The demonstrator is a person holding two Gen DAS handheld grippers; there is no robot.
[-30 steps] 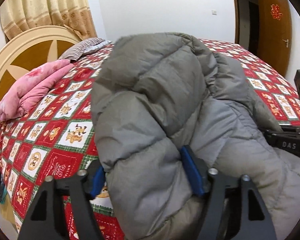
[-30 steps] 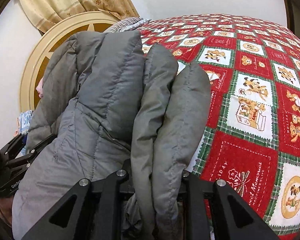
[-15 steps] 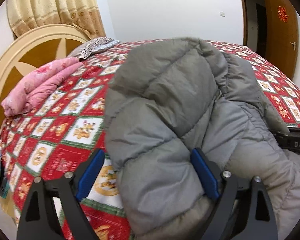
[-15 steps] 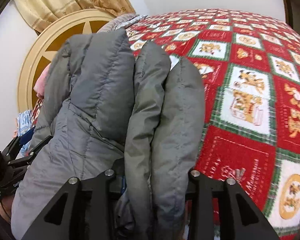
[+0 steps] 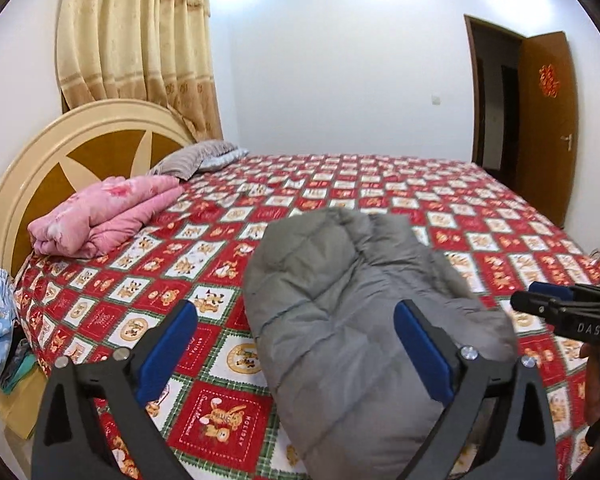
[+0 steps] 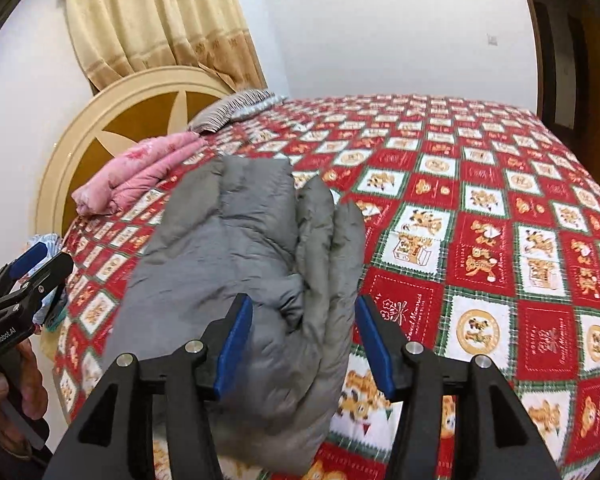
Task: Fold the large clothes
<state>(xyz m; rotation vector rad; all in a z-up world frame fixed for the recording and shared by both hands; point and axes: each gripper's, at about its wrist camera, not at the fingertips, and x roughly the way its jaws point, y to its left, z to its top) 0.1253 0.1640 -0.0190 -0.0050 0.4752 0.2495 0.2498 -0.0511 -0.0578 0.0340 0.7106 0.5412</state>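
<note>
The bed [image 5: 380, 184], under a red patterned quilt [image 6: 480, 240], carries a folded grey jacket [image 5: 340, 320] near its front edge. A pink blanket [image 5: 100, 216] lies by the headboard [image 5: 40, 168]. The left tool [image 5: 296, 344] stands wide apart, the right tool [image 6: 304, 344] likewise; neither grips the jacket.

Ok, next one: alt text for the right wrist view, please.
A folded grey padded jacket lies on a bed with a red patterned bedspread, between the open blue-padded fingers of the right tool. The left tool, also open, shows at the left edge, with a folded pink blanket near the round headboard.
</note>
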